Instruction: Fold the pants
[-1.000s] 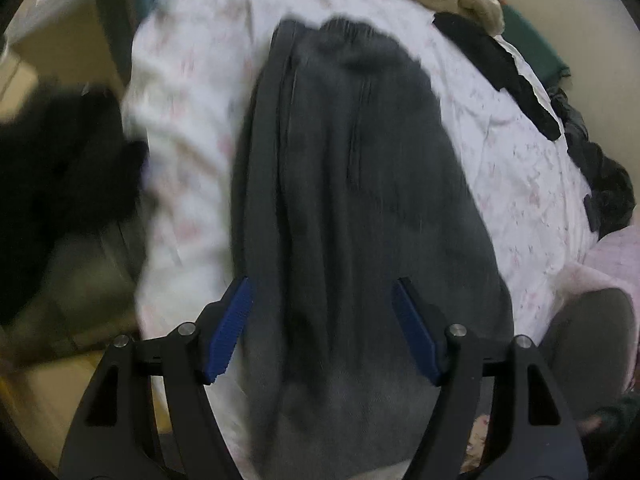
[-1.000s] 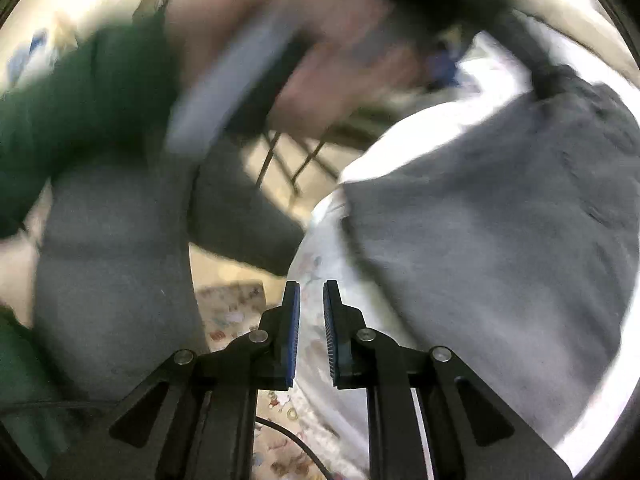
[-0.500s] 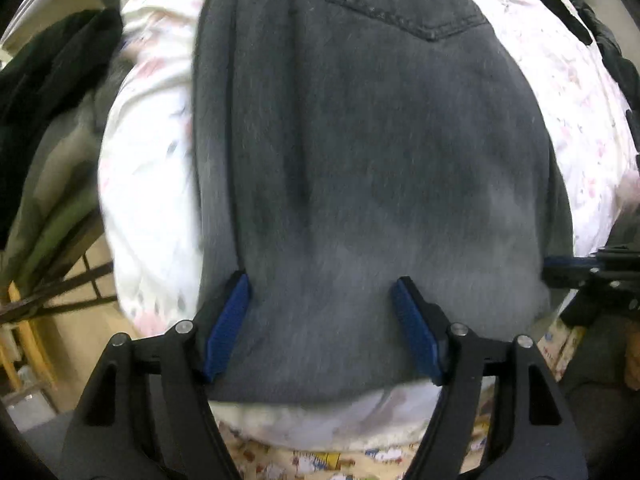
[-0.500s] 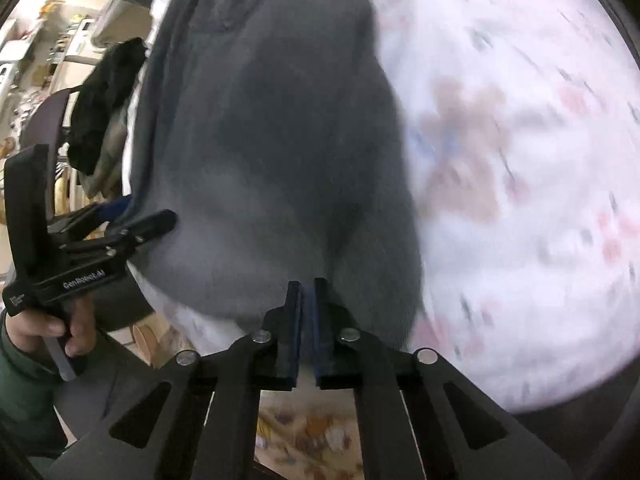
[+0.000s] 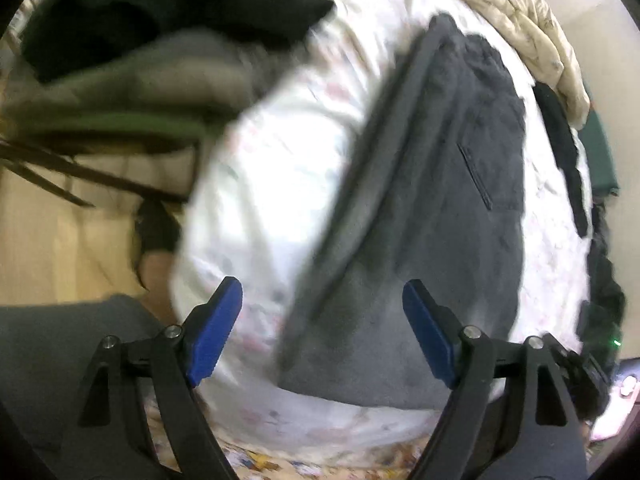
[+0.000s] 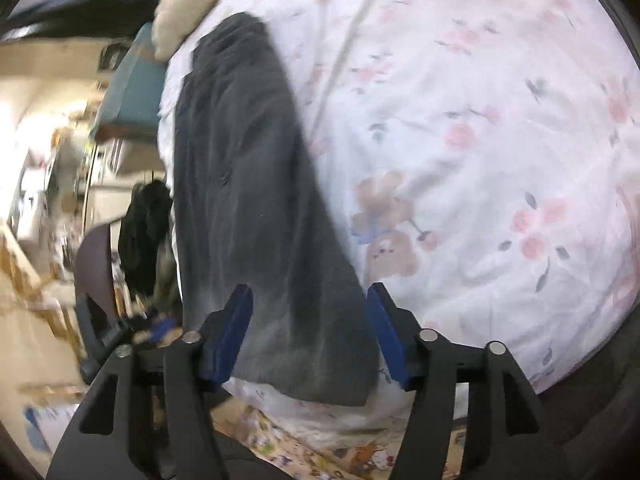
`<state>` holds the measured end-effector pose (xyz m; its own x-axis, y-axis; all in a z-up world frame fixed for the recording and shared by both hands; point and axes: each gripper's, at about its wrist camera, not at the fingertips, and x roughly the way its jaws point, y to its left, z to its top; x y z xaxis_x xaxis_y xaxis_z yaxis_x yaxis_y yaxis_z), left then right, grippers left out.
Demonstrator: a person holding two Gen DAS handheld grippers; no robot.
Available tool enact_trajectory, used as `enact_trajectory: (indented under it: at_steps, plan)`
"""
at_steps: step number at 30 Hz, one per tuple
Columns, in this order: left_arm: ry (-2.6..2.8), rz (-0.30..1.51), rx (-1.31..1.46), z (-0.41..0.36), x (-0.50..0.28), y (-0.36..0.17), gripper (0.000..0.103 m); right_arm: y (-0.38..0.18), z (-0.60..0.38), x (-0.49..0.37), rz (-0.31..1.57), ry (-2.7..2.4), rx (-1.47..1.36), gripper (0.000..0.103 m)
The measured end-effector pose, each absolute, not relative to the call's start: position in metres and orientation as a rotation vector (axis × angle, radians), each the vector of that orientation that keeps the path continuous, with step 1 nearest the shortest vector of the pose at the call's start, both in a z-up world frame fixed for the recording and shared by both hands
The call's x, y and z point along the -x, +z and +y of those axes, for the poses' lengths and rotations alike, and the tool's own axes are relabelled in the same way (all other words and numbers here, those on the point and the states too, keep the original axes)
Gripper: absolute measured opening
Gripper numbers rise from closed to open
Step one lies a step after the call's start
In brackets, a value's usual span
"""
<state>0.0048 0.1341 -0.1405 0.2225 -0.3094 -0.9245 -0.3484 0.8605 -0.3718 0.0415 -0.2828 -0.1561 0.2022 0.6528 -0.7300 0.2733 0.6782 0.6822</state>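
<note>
Left wrist view: the left hand-held gripper (image 5: 322, 330) hangs over the bed's (image 5: 272, 168) near edge, jaws apart and opening, gripping nothing. The grey pants (image 5: 432, 208) lie lengthwise on the bed.

Right wrist view: the right hand-held gripper (image 6: 310, 334) has its jaws opening, straddling the pants' (image 6: 248, 200) near end at the bed's (image 6: 460, 128) edge; the pads are not pressing on the cloth.

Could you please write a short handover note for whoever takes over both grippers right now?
Left gripper: jaws opening, nothing held, above the near end of the pants.
Right gripper: jaws opening, pads either side of the pants' near end, not pressing.
The dark grey pants lie lengthwise on the floral bedsheet, legs apparently laid together, near end at the bed's edge.
Done: apparently the lengthwise fold.
Left: probably grasp the near end and fold it toward the far end.
</note>
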Motion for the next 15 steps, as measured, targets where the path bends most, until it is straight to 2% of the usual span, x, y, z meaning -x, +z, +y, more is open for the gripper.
enact_trajectory:
  at_steps: [8,13,14,15]
  plan:
    - [-0.06,1.533,0.324,0.083,-0.002,-0.164,0.075,-0.192,-0.277,-0.032,1.557,0.29,-0.896,0.063]
    - [-0.157,1.574,0.413,0.076,0.009,-0.163,0.067,-0.199,-0.246,-0.02,1.612,0.405,-0.865,0.063]
    - [-0.158,1.564,0.45,0.079,0.008,-0.164,0.059,-0.198,-0.241,-0.019,1.604,0.42,-0.848,0.063]
    - [-0.172,1.562,0.493,0.08,0.006,-0.167,0.03,-0.199,-0.24,-0.019,1.603,0.419,-0.837,0.062]
